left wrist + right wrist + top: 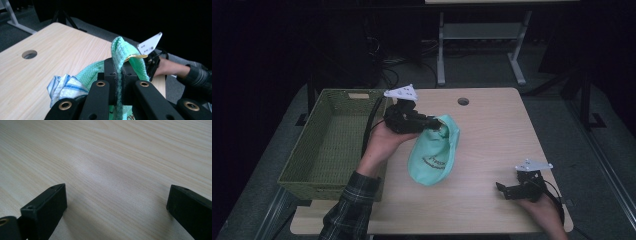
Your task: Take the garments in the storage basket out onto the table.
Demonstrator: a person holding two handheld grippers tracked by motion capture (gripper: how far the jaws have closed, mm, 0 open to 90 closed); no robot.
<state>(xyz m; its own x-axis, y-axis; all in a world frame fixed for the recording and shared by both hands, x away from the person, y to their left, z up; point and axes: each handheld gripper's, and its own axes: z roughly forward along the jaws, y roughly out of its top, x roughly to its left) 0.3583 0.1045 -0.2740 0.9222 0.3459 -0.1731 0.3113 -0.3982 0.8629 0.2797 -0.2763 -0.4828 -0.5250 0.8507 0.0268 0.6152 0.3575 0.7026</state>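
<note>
On the pale wood desk [492,130] in a dark room, the left gripper [434,125] pinches the green cloth [434,155] near the basket-side edge [332,145], while the right gripper [502,189] rests wide-jawed by the near right corner.

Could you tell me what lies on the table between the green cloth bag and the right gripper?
Nothing: in the high view, bare table separates the green cloth bag from the right gripper.

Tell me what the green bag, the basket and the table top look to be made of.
Green bag: soft woven or knitted cloth, matte; ribbed edge shows in the left gripper view.
Basket: plaited wicker or similar fibre, olive, matte.
Table top: pale wood-grain, probably laminate, slight sheen.
</note>
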